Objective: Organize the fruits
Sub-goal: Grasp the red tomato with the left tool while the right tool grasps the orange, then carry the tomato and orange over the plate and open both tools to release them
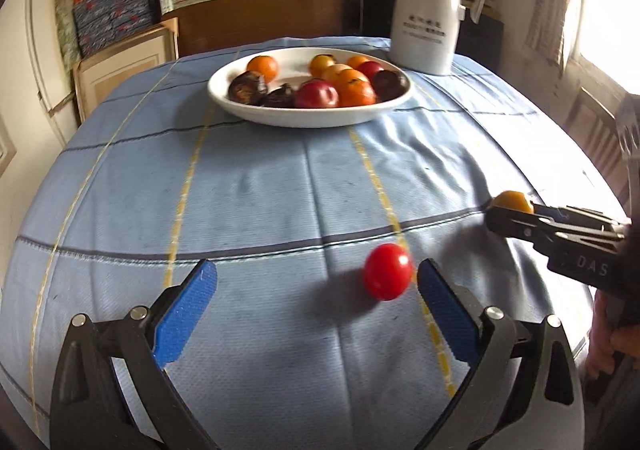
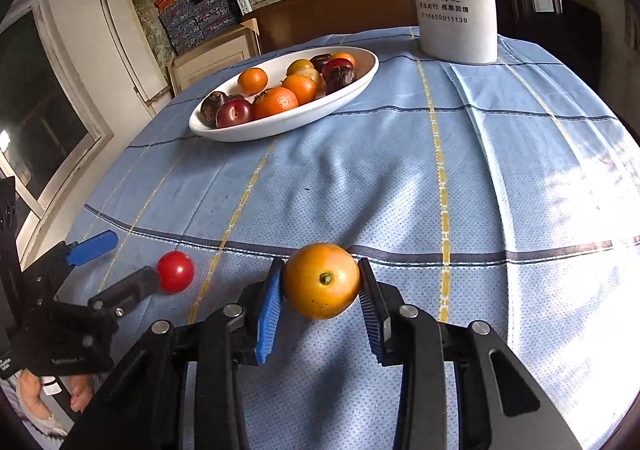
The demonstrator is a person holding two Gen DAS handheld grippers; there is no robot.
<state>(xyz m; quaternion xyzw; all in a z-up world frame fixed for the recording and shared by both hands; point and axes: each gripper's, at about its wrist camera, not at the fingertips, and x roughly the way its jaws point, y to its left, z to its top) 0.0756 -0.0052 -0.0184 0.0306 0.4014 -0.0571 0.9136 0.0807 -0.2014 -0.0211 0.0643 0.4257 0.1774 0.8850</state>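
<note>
My right gripper (image 2: pixel 320 270) is shut on a yellow-orange round fruit (image 2: pixel 322 286), its blue pads pressing both sides, low over the blue checked tablecloth. The left wrist view shows this gripper (image 1: pixel 508 213) at the right, with the fruit (image 1: pixel 513 201) at its tip. My left gripper (image 1: pixel 316 274) is open. A small red tomato (image 1: pixel 387 277) lies on the cloth between its fingers, close to the right one. From the right wrist, the left gripper (image 2: pixel 134 256) and tomato (image 2: pixel 175 272) appear at lower left. A white oval dish (image 1: pixel 304 117) (image 2: pixel 280 129) farther back holds several oranges, red and dark fruits.
A tall white jug (image 1: pixel 428 17) (image 2: pixel 456 9) stands behind the dish at the back right of the table. Shelves with stacked boxes fill the wall beyond. A hand (image 2: pixel 80 394) grips the left tool's handle. Bare cloth (image 1: pixel 280 189) stretches between the grippers and the dish.
</note>
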